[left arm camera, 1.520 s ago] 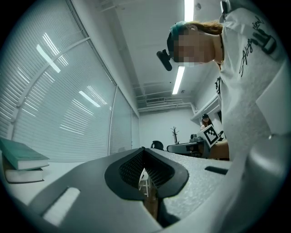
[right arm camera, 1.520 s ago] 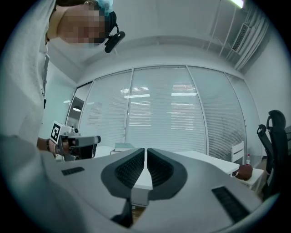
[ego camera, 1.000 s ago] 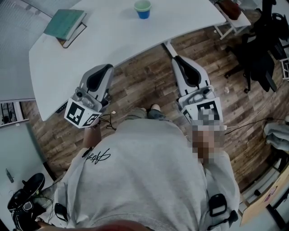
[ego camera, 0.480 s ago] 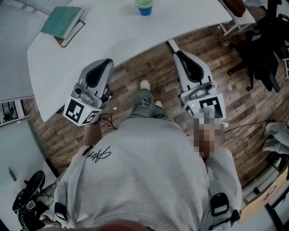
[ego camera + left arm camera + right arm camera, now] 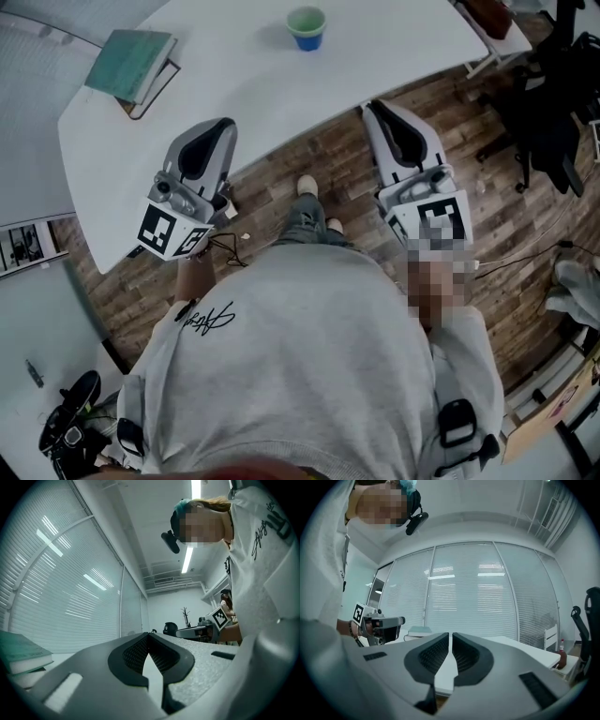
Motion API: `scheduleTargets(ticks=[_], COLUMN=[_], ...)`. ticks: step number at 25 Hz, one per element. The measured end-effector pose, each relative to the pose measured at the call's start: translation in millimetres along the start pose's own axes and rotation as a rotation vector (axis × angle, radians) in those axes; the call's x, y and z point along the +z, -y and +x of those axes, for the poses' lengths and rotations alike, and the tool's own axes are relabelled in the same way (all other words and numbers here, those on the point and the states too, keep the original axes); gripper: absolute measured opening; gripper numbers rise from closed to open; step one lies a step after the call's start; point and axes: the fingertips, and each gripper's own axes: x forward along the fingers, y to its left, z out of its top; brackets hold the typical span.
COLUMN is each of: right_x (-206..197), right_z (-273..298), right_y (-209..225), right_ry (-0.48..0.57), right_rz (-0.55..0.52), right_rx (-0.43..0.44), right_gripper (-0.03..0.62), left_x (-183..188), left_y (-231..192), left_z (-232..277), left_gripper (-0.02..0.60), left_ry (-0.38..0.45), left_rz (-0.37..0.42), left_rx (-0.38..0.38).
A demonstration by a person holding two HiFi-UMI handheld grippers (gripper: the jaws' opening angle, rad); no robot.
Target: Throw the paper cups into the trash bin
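Paper cup, blue outside and green within, stands upright on the far part of the white bench, well apart from both pairs of jaws. From where I stand, the left gripper has its jaws closed tip to tip with nothing between them. In the left gripper view the ribbed black pads meet in a point. Those jaws reach over the near edge of the bench, and a teal book lies on the bench beyond them, off to the left.

The right gripper is closed too. Only a thin slit shows between its pads, and it holds nothing. Its tips come up to the bench's near edge, with wooden floor below them.

The paper cup sits ahead of the two grippers, roughly between the lines along which they point, and neither touches it. Both grippers are held out in front of the person, each with its marker cube at the rear, near the hand. The person wears a grey sweatshirt, and one shoe shows on the floor between the grippers. A black office chair stands off to the right, away from the bench. Slatted blinds cover the windows behind the bench.
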Motion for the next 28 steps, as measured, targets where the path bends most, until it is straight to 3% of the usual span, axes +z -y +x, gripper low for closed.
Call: scheduleTargets(ticks=[28], right_x=[5.0], right_z=[100.1], right_y=[55.7], right_ry=[0.007], right_rz=[-0.007], right_rx=[-0.051], right_gripper=[0.012], left_x=[-12.9], left_y=[-94.4], left_z=[66.2], left_gripper=[0.003], left_ry=[-0.01], left_rz=[-0.008], left_rx=[-0.068])
